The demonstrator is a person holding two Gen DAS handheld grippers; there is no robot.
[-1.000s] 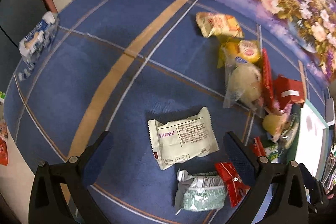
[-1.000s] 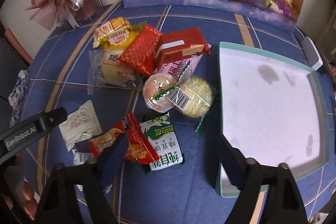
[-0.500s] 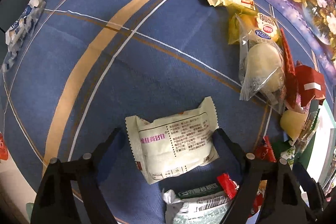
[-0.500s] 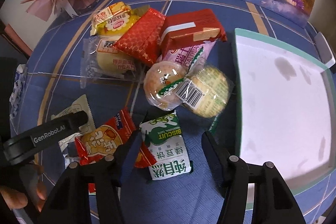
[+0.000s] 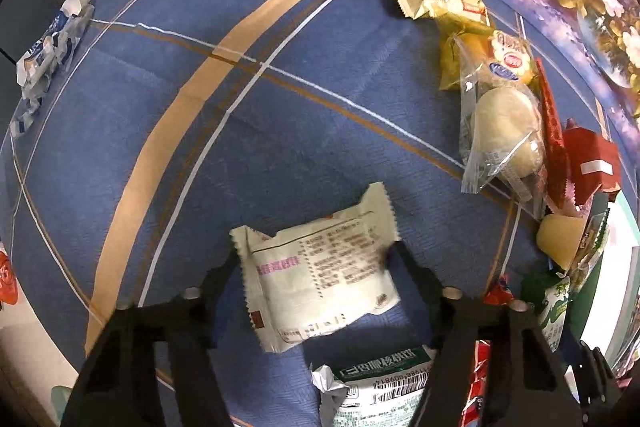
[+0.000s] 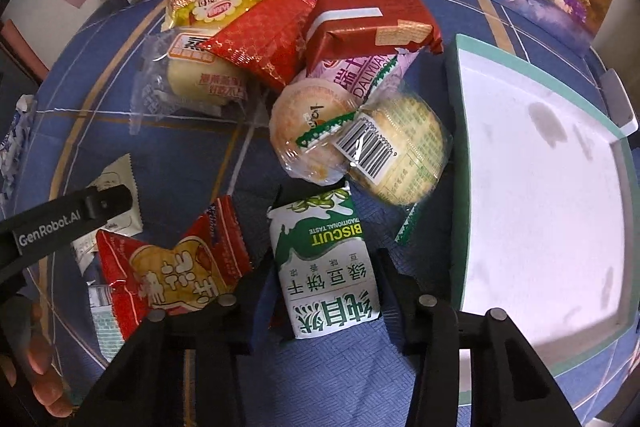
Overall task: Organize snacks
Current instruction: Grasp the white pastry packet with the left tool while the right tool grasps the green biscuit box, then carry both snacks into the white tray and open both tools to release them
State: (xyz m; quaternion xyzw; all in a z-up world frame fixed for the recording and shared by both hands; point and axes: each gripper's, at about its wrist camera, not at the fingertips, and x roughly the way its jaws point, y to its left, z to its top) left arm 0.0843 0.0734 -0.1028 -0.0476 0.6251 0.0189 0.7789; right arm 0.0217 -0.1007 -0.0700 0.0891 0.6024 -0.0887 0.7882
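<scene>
The left hand-held gripper (image 5: 316,267), jaws just closing, pinches the cream-white printed snack packet (image 5: 320,275) near the table's front edge. The right hand-held gripper (image 6: 324,267), also closing, grips the green-and-white biscuit packet (image 6: 324,259) beside the white, teal-rimmed tray (image 6: 456,187). Squeeze gently, lift straight up.

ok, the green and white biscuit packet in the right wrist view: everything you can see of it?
The green and white biscuit packet is a small glossy plastic pillow pack, sealed, green at the top with white splash art, "BISCUIT TRADITIONAL TASTE" and large green characters, all reading upside down. It lies flat on the blue tablecloth, lengthwise between the right gripper fingers, which have just been closing and now press both long sides. Its far end sits just below the clear-wrapped round cake. The red snack packet lies beside it.
</scene>
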